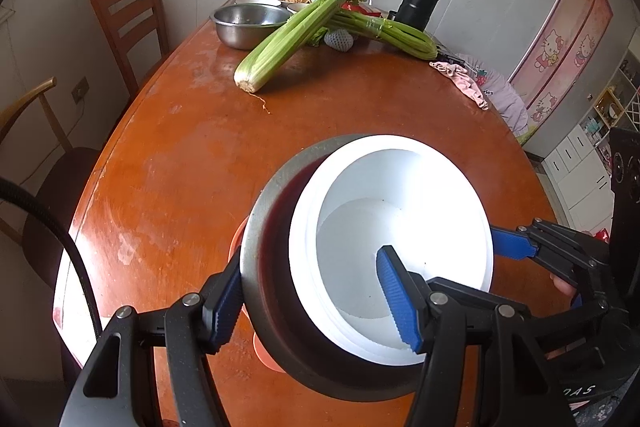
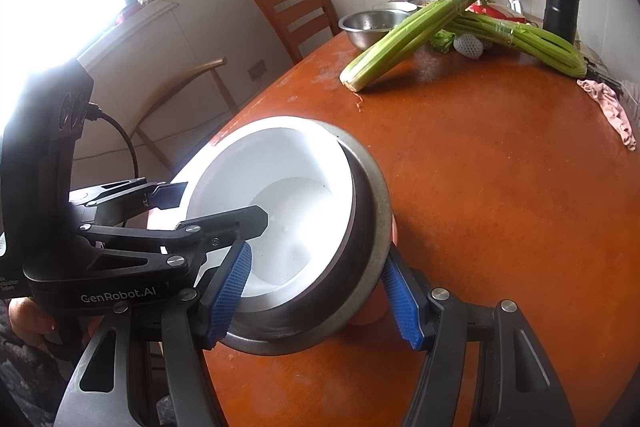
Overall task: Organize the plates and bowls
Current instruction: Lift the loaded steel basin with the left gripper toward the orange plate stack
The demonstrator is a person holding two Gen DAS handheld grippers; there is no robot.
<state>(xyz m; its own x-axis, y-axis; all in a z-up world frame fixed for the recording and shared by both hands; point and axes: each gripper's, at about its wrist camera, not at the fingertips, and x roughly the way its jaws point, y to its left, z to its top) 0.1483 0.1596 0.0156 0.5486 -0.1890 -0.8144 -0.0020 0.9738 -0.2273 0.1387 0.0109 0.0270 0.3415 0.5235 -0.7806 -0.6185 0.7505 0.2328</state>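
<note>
Blue-padded fingers of the left hand-held gripper (image 1: 316,301) straddled the near-left rim of the stacked bowls, one pad outside the steel bowl (image 1: 262,227), one inside the white bowl (image 1: 400,223), clamped on the nested walls, presumably to move the stack as one. Opposite, the right hand-held gripper (image 2: 318,301) likewise bracketed the rim, sharing the load. An orange dish (image 1: 236,241) showed beneath the stack, at the near edge of the bench (image 1: 192,155). Legible writing: "GenRobot.AI" on the left tool's body. Farther off lay celery (image 1: 292,31), a steel basin (image 1: 250,23) and a black flask (image 1: 422,1), its label unreadable.
</note>
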